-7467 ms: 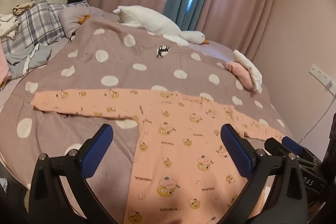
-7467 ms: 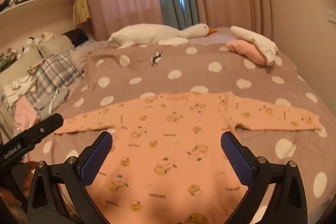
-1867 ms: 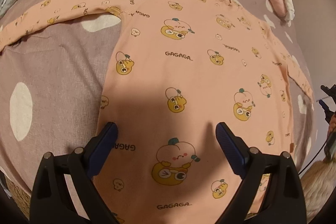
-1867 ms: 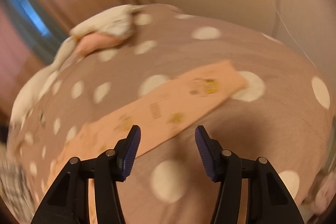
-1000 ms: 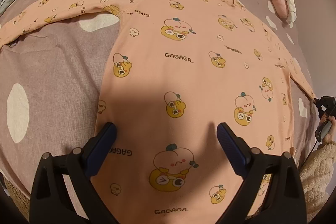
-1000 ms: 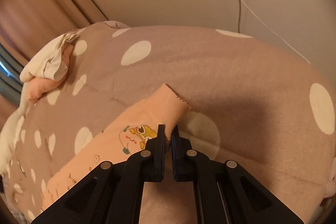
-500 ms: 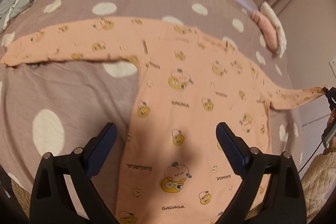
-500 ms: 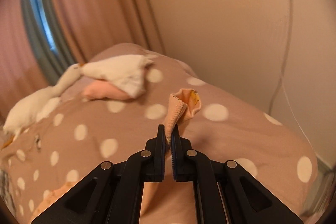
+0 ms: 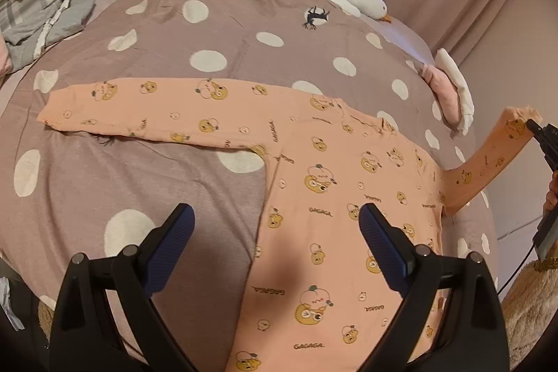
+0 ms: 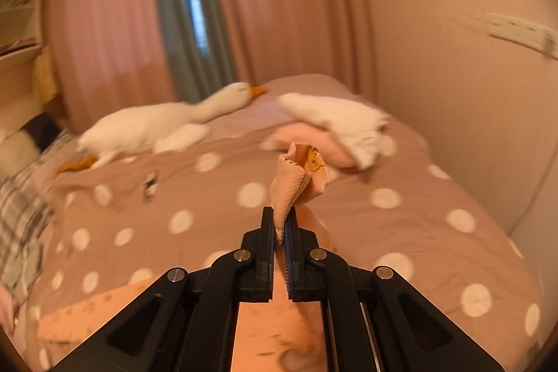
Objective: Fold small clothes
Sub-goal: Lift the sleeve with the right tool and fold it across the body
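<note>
Since a second earlier, my right gripper (image 10: pixel 279 225) had lifted the sleeve cuff (image 10: pixel 300 175) off the polka-dot bedspread (image 9: pixel 209 23), jaws clenched on it. My left gripper (image 9: pixel 275 246) hung spread wide and empty over the peach top (image 9: pixel 331 197), which lay flat otherwise. I judged the sleeve should be carried across the chest without dragging the body. Blur hid much of the plush goose (image 10: pixel 157 124), and the hem was cut off.

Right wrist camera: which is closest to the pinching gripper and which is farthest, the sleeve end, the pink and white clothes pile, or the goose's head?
1. Sleeve cuff, pinched in the right gripper.
2. Pink and white clothes pile, beyond it, slightly right.
3. Toy goose's head, far back by the curtains, left of centre.
</note>
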The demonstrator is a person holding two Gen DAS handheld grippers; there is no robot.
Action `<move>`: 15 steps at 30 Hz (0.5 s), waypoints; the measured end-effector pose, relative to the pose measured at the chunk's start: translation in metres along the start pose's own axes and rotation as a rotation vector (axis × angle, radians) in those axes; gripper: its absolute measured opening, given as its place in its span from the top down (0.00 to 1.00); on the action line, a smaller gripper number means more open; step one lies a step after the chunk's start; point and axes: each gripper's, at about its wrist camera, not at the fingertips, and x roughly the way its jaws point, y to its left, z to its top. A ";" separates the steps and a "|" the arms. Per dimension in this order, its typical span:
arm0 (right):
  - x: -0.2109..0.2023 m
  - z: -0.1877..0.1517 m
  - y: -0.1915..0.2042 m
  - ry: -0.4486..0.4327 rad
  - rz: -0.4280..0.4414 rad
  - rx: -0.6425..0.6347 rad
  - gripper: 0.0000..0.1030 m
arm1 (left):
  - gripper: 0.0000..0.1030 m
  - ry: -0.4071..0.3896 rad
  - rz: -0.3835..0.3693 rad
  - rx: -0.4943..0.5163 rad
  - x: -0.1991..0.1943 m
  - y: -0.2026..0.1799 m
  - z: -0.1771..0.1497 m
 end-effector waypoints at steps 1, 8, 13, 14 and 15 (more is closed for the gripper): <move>0.001 -0.003 0.009 0.009 0.027 -0.015 0.95 | 0.08 -0.003 0.003 -0.005 -0.001 0.002 0.000; 0.014 -0.039 0.058 0.089 0.189 -0.117 0.95 | 0.08 -0.017 0.023 -0.032 -0.004 0.016 -0.001; 0.027 -0.077 0.091 0.183 0.277 -0.177 0.95 | 0.08 -0.015 0.035 -0.051 -0.001 0.025 -0.007; 0.031 -0.085 0.095 0.206 0.294 -0.189 0.95 | 0.08 -0.010 0.037 -0.056 0.001 0.026 -0.008; 0.035 -0.094 0.101 0.229 0.311 -0.201 0.95 | 0.08 -0.002 0.037 -0.062 0.003 0.028 -0.010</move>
